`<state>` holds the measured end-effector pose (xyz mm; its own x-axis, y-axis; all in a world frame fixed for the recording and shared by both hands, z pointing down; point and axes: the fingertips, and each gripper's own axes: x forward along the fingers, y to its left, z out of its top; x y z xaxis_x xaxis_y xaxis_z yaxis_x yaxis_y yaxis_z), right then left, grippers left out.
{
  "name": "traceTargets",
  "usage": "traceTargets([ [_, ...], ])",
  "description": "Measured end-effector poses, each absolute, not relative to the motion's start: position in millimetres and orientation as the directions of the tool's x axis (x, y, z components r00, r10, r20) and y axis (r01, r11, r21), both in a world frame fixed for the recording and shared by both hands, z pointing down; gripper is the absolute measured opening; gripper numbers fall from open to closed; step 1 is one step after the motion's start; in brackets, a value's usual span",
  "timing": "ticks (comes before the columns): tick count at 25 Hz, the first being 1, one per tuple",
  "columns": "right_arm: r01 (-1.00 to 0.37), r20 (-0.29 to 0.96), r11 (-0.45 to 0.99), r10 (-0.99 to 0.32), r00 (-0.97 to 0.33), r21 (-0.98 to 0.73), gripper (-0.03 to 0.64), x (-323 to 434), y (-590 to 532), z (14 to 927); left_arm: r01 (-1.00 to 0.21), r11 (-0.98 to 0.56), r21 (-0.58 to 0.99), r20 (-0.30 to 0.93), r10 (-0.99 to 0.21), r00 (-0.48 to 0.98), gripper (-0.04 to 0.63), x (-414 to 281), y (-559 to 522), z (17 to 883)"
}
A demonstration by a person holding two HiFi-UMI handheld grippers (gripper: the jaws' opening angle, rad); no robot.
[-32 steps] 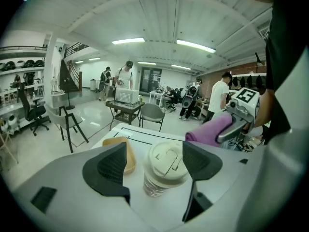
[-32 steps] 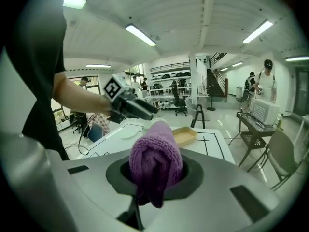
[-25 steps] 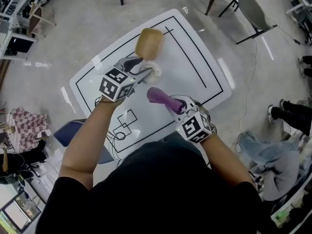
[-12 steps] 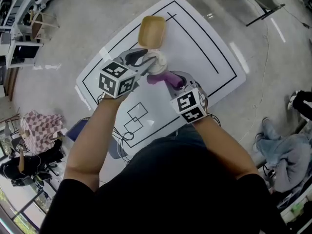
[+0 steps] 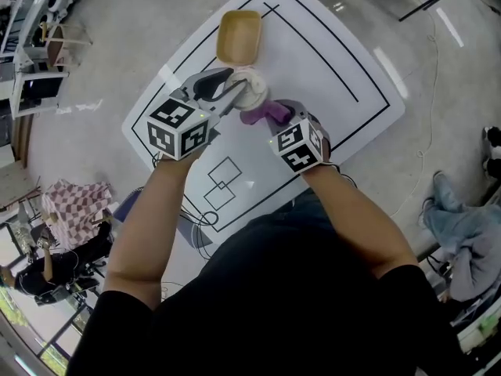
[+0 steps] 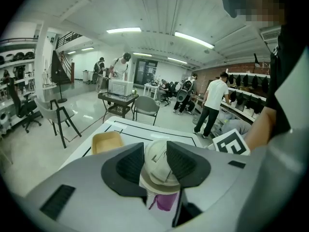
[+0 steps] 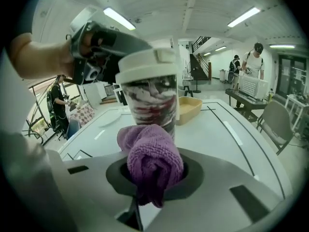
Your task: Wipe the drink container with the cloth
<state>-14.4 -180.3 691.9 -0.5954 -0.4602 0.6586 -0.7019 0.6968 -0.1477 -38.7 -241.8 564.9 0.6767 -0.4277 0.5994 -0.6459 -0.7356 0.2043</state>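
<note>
The drink container (image 5: 252, 90) is a patterned cup with a cream lid, standing near the middle of the white table (image 5: 333, 73). My left gripper (image 5: 233, 92) has just been closing its jaws, and its pads now press on either side of the lid (image 6: 159, 163). In the right gripper view the cup (image 7: 152, 98) rises just beyond the jaws. My right gripper (image 5: 274, 119) is shut on a bunched purple cloth (image 7: 152, 161). The cloth (image 5: 257, 114) touches the cup's lower side. The cup's base is hidden behind it.
A shallow tan tray (image 5: 239, 36) lies just beyond the cup. Black lines mark out the table. A blue chair (image 5: 129, 206) and a pink checked cloth (image 5: 74, 206) are at the left on the floor. People and chairs (image 6: 145, 108) stand farther off in the room.
My right gripper has come down and forward with the purple cloth until it meets the cup. The left gripper's jaws have narrowed onto the lid and it has stayed in place.
</note>
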Motion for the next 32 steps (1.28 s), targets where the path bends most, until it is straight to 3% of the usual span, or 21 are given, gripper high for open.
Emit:
traceTargets([
  [11,-0.672,0.694,0.722,-0.399,-0.6,-0.166,0.083,-22,-175,718,-0.648,-0.733,0.208,0.58,-0.441,0.685,0.173,-41,-241,569],
  [18,-0.653,0.662,0.739,-0.409,-0.629,-0.164,0.083,24,-163,691,-0.653,-0.729,0.205,0.593,-0.438,0.676,0.173,-41,-241,568],
  [23,-0.627,0.593,0.772,-0.459,-0.661,-0.102,0.083,47,-181,649,-0.658,-0.724,0.205,0.605,-0.435,0.667,0.173,-38,-242,565],
  [32,-0.561,0.486,0.828,-0.484,-0.728,-0.015,0.083,18,-222,605,-0.673,-0.704,0.225,0.605,-0.441,0.663,0.173,-37,-245,565],
])
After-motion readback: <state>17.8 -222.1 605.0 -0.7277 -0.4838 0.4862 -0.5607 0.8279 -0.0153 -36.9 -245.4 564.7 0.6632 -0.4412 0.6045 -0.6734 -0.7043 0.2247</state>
